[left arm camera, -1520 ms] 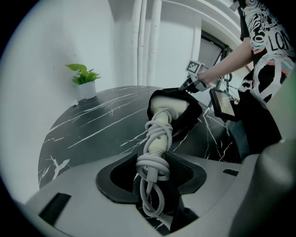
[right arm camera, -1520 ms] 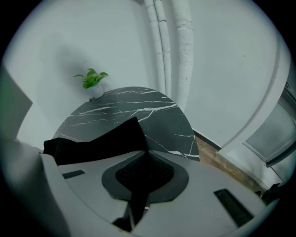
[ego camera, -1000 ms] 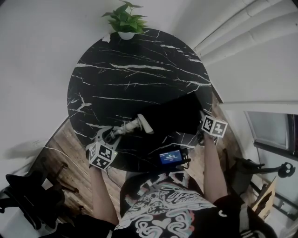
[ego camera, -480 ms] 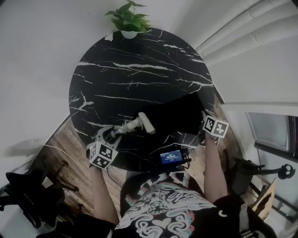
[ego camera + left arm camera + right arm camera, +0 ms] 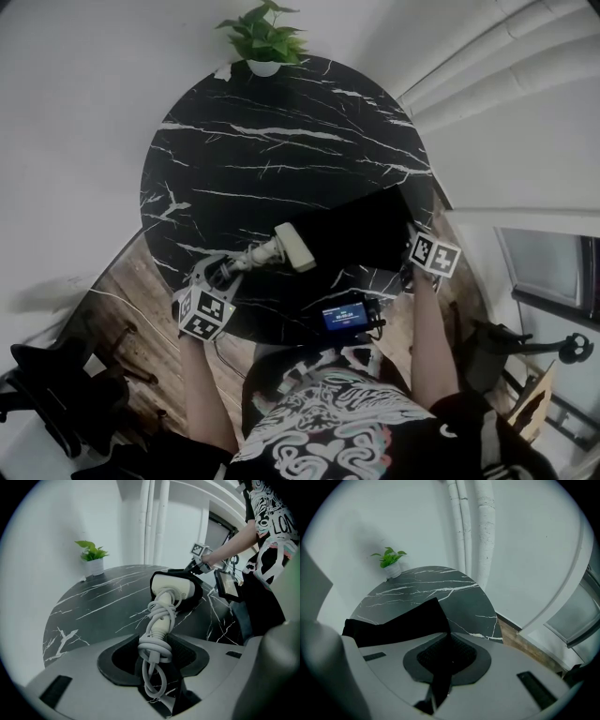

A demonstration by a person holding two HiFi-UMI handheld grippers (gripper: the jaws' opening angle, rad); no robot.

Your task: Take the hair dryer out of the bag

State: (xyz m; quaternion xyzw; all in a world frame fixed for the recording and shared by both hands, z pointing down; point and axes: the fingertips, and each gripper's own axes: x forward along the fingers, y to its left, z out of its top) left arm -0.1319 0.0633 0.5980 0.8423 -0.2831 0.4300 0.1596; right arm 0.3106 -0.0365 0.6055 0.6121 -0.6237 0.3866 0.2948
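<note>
My left gripper (image 5: 154,656) holds the dryer (image 5: 172,588), my right gripper (image 5: 439,679) pinches the bag (image 5: 398,620), and the dryer now sticks out further, so it looks almost free.

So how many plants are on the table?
1. The potted plant stands at the far edge of the table. No other shows in any view.

A: Rested on what?
B: On a round table (image 5: 272,150), black marble veined white.
A: And bore?
B: Bore a black bag (image 5: 361,232) near the front right edge and a plant (image 5: 262,33) at the far rim.
</note>
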